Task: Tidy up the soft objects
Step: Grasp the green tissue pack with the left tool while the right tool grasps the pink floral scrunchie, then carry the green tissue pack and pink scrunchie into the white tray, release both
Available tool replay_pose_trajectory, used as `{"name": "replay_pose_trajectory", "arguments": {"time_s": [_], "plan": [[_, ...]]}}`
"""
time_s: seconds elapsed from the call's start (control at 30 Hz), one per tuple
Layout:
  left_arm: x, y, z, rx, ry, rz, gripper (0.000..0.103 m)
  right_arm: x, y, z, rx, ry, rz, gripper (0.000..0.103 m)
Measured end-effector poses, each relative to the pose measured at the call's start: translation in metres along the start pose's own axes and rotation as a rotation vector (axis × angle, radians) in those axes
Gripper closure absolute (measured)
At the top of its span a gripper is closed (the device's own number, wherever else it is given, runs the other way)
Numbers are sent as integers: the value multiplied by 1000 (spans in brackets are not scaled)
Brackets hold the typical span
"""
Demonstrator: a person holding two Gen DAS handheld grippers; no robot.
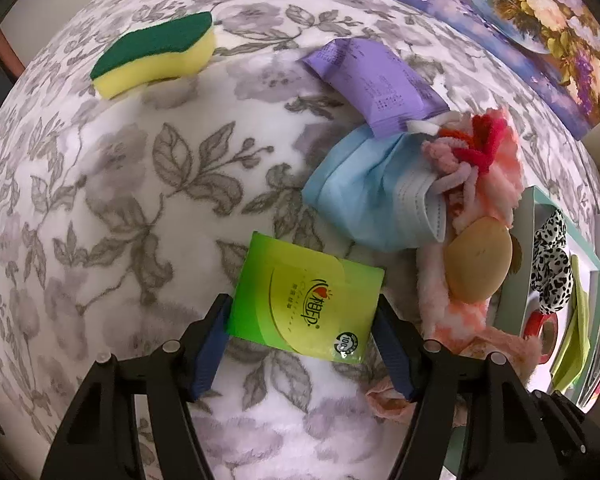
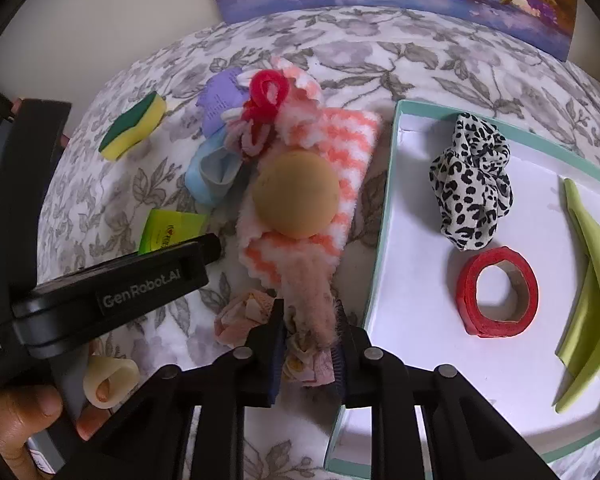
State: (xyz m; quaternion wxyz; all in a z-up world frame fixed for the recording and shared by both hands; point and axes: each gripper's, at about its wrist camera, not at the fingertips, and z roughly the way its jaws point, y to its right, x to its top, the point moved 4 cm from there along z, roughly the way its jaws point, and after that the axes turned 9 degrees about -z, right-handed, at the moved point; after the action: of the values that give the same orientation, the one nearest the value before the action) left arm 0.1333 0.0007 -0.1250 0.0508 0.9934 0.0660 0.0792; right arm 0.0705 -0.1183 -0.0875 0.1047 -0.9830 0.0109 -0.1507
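Observation:
A green tissue pack [image 1: 304, 304] lies on the floral blanket [image 1: 140, 184] between the blue pads of my left gripper [image 1: 302, 340]; the pads touch both of its sides. My right gripper [image 2: 310, 344] is shut on the fuzzy tail of a pink-and-white striped cloth [image 2: 328, 148], over a crumpled floral fabric piece [image 2: 240, 316]. A tan round puff [image 2: 296, 194] rests on that cloth. To the right, a teal-rimmed white box [image 2: 392, 184] holds a leopard scrunchie [image 2: 472, 184], a red tape roll [image 2: 496, 292] and a yellow-green cloth [image 2: 592, 280].
A green-and-yellow sponge [image 1: 156, 54], a purple pack [image 1: 376, 80], a blue face mask [image 1: 364, 192] and red and pink yarn loops [image 1: 476, 144] lie on the blanket. A flower painting [image 1: 520, 20] leans at the back. The left tool's housing [image 2: 120, 292] and a hand [image 2: 16, 416] fill the lower left.

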Motion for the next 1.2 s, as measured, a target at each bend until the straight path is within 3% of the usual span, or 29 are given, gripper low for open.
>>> {"name": "replay_pose_trajectory", "arguments": {"time_s": [0.37,0.73,0.93,1.2], "plan": [[2,-7,-45,-17,86,-15,33,3,0,-22,10,43,-12,90],[3,-13,-118,-91,241,-65,33,11,-3,-78,19,193,-23,91],[1,9,-144,-130,312,-28,33,11,11,-108,-16,268,15,91],[-13,52,-152,-154,334,63,33,1,64,-126,-66,294,138,91]]}}
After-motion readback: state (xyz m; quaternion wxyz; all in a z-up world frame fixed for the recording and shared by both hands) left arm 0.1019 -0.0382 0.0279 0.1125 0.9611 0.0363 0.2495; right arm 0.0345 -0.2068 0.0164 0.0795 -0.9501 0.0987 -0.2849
